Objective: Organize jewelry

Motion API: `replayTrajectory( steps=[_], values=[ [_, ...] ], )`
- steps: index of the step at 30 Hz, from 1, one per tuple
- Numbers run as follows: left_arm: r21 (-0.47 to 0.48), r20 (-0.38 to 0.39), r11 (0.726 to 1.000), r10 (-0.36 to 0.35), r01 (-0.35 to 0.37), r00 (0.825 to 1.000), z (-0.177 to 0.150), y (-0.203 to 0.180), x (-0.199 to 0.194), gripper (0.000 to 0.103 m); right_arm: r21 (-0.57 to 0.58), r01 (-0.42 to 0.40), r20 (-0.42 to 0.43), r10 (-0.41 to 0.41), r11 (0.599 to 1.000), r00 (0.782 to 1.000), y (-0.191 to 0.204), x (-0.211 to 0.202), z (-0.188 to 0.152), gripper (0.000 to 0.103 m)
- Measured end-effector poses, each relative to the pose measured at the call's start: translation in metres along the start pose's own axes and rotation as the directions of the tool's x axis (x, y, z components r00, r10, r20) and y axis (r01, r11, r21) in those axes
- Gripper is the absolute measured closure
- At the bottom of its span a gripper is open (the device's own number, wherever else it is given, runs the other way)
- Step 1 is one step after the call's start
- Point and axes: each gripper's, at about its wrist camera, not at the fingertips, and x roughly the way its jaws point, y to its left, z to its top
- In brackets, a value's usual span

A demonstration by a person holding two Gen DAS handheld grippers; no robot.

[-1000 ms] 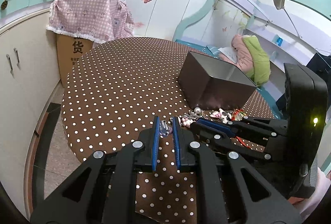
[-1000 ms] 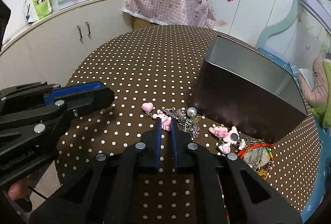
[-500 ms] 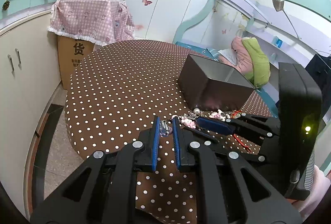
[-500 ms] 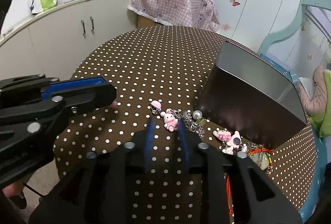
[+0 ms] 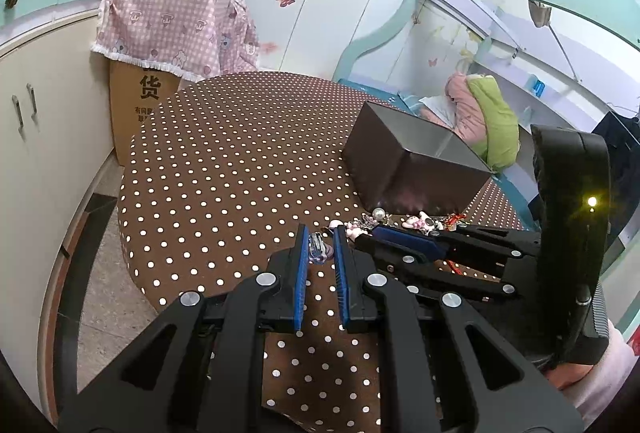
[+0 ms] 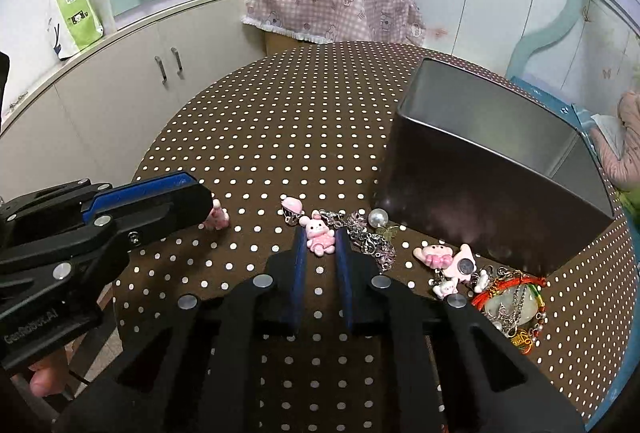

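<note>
An open metal tin [image 6: 492, 157] stands on the brown polka-dot table [image 6: 280, 121]; it also shows in the left wrist view [image 5: 412, 157]. Jewelry lies in front of it: a pink bunny charm [image 6: 320, 235], a pink heart charm [image 6: 292, 207], a silver chain with a pearl [image 6: 372, 233], pink star charms [image 6: 448, 259], a red cord bracelet [image 6: 512, 297]. My right gripper [image 6: 319, 245] is open, its tips on either side of the bunny. My left gripper [image 5: 320, 245] is shut on a small clear-and-pink trinket [image 5: 318, 247], above the table's near edge.
A cardboard box under a pink checked cloth [image 5: 168, 29] stands beyond the table. Cream cabinets [image 6: 132, 81] run along the left. A bed with pink and green bedding [image 5: 480, 109] lies behind the tin. The table edge drops to the floor [image 5: 108, 273] at left.
My right gripper has opened from nearly closed and moved forward, so its tips now flank the pink bunny charm. My left gripper still holds its trinket and has drawn back slightly.
</note>
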Motion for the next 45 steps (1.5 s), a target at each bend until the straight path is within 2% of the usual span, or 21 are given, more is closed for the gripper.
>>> replayTrajectory(
  steps=[9, 20, 27, 31, 38, 40, 41, 43, 45],
  values=[
    [0.020, 0.030, 1.000, 0.007, -0.007, 1.000, 0.006, -0.009, -0.011, 0.090, 0.058, -0.013, 0.026, 0.011, 0.998, 1.000, -0.011, -0.011, -0.001, 0.090],
    [0.107, 0.094, 0.994, -0.042, 0.032, 0.995, 0.039, -0.059, -0.014, 0.090, 0.127, -0.006, 0.166, -0.015, 0.992, 0.986, -0.048, -0.066, 0.011, 0.090],
    [0.163, 0.113, 0.985, -0.084, 0.065, 0.990, 0.066, -0.100, 0.006, 0.090, 0.176, 0.022, 0.235, -0.064, 0.984, 0.970, -0.082, -0.089, 0.018, 0.090],
    [0.178, 0.109, 0.981, -0.092, 0.072, 0.990, 0.079, -0.114, 0.023, 0.090, 0.205, 0.034, 0.239, -0.083, 0.978, 0.967, -0.099, -0.085, 0.020, 0.090],
    [0.191, 0.091, 0.980, -0.072, 0.054, 0.993, 0.092, -0.126, 0.055, 0.089, 0.206, 0.009, 0.223, -0.056, 0.978, 0.973, -0.109, -0.073, 0.020, 0.088],
    [0.199, 0.083, 0.979, -0.059, 0.041, 0.995, 0.091, -0.127, 0.059, 0.076, 0.202, 0.011, 0.216, -0.055, 0.979, 0.975, -0.109, -0.070, 0.021, 0.087],
    [0.198, 0.087, 0.980, -0.053, 0.035, 0.995, 0.090, -0.126, 0.060, 0.066, 0.203, 0.008, 0.213, -0.052, 0.979, 0.976, -0.109, -0.068, 0.021, 0.086],
    [0.190, 0.087, 0.981, -0.050, 0.032, 0.995, 0.087, -0.122, 0.059, 0.064, 0.216, 0.006, 0.206, -0.052, 0.976, 0.977, -0.113, -0.068, 0.021, 0.080],
    [0.184, 0.080, 0.983, -0.037, 0.022, 0.996, 0.085, -0.118, 0.059, 0.064, 0.224, 0.006, 0.200, -0.052, 0.975, 0.978, -0.115, -0.067, 0.020, 0.079]
  ],
)
